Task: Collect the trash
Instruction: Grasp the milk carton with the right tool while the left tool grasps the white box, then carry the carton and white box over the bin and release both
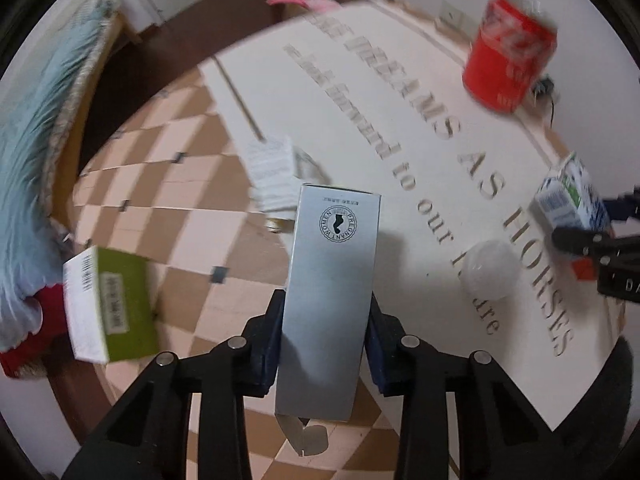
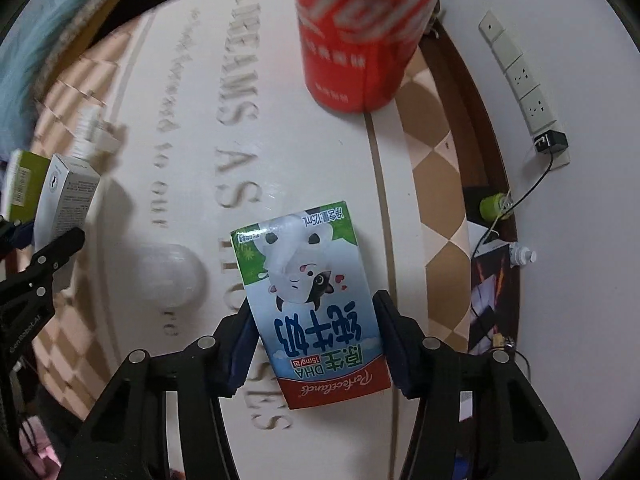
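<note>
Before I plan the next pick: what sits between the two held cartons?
In both wrist views a translucent white ball lies on the mat, between the silver box and milk carton.

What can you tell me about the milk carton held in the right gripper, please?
The milk carton is a small printed paperboard box: blue and white with a cartoon cow, green corners and a red band. It looks intact. The right gripper clamps its two narrow sides above the white mat, print upside down to the camera.
</note>
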`<state>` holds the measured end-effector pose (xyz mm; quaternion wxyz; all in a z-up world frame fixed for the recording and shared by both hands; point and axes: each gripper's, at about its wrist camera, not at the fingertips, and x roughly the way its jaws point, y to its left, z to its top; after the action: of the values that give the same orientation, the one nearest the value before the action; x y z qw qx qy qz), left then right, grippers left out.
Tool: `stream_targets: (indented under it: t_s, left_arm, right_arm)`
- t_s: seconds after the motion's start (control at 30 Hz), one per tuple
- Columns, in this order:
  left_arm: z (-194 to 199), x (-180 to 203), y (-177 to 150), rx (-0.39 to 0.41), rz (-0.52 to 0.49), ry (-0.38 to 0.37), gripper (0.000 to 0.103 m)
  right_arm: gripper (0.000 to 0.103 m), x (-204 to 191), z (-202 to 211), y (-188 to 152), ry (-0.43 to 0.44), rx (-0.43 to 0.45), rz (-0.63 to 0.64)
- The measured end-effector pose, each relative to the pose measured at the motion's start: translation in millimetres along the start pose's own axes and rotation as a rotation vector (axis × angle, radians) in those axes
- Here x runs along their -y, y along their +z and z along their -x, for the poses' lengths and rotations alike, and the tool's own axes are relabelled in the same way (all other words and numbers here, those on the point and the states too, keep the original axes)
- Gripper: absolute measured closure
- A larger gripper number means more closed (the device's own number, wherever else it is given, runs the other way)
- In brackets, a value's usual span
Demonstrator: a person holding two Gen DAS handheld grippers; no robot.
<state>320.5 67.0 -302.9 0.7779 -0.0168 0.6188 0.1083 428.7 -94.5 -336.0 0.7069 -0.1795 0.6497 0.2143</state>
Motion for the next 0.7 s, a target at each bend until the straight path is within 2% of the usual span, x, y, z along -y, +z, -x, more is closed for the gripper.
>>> stream_targets:
  t_s: [0.17, 0.3, 0.47, 0.7]
  left_arm:
    - [51, -16, -10, 0.114, 0.101, 0.023, 0.071]
    - [87, -59, -26, 0.198, 0.191, 0.018, 0.071]
    - [136, -112, -54, 0.3, 0.303, 0.035, 0.071]
    - [191, -202, -128, 0.385, 0.47, 0.08, 0.071]
  right_arm:
    - [0.046, -22, 48, -5, 0.026, 0.12, 0.008]
    - [0.046, -53, 85, -9, 0.07, 0.2, 0.025]
    - [0.046, -121, 132, -20, 0.146, 0.291, 0.087]
    - [0.047, -245, 166, -36, 0.254, 0.34, 0.235]
